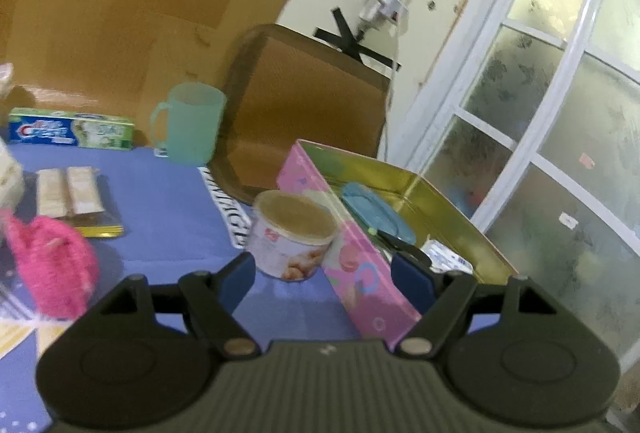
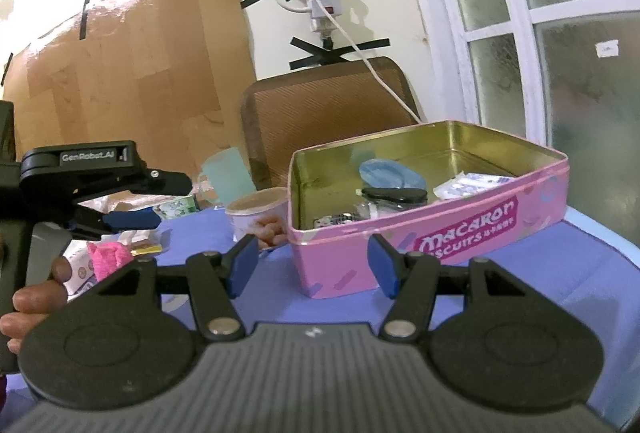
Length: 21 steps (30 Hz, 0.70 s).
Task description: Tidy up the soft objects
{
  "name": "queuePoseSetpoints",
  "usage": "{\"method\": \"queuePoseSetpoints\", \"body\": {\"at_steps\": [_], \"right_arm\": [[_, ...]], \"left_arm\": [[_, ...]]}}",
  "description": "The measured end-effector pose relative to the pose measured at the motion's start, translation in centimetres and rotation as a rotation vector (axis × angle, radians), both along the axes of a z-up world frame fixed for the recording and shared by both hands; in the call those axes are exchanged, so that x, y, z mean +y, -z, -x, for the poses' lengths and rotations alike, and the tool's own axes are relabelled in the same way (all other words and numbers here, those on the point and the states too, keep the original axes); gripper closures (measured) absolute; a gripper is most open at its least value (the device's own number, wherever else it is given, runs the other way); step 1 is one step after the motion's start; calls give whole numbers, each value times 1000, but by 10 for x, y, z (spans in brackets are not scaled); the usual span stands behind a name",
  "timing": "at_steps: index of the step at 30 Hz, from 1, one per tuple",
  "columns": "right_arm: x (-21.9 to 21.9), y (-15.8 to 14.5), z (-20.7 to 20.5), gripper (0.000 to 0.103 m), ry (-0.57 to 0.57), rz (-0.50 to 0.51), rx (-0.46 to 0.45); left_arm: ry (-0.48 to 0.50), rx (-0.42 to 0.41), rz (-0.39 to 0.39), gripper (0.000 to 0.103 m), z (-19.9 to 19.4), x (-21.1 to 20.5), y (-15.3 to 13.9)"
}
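A fluffy pink soft thing (image 1: 52,265) lies on the blue cloth at the left, also seen small as the pink soft thing (image 2: 106,257). The open pink biscuit tin (image 1: 360,257) (image 2: 460,229) holds a blue soft pad (image 1: 372,209) (image 2: 388,173), a black item (image 2: 396,195) and a white packet (image 2: 468,185). My left gripper (image 1: 326,279) is open and empty, short of the tin's near corner and a snack cup (image 1: 292,233). My right gripper (image 2: 312,267) is open and empty in front of the tin's corner. A hand (image 2: 36,301) holds the left gripper, whose blue pad (image 2: 132,220) shows side-on.
A green mug (image 1: 188,121), a toothpaste box (image 1: 72,129) and a wafer packet (image 1: 72,193) sit on the cloth at the back left. A brown chair back (image 1: 304,105) stands behind the table. A window (image 2: 560,73) is on the right, cardboard on the wall behind.
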State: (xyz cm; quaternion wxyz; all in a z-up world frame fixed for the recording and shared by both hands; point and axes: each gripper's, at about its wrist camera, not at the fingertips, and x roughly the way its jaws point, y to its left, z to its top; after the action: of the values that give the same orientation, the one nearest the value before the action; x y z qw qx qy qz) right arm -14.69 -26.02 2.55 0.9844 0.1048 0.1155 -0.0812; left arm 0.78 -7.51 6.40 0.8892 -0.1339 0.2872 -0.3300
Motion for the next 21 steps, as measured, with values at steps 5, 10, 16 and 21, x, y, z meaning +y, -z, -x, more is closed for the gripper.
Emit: {"method": "queuePoseSetpoints", "body": {"at_steps": [5, 10, 16, 21], "right_arm": [[17, 7, -17, 40, -81, -18, 28], [45, 18, -53, 40, -245, -40, 110], [81, 20, -104, 36, -389, 7, 197], [110, 11, -150, 36, -475, 61, 226]], "left_arm": [[-93, 3, -12, 26, 6, 50, 6], [-212, 44, -14, 26, 3, 114, 18], [-279, 75, 21, 28, -2, 157, 30], [-309, 84, 55, 28, -15, 178, 37]]}}
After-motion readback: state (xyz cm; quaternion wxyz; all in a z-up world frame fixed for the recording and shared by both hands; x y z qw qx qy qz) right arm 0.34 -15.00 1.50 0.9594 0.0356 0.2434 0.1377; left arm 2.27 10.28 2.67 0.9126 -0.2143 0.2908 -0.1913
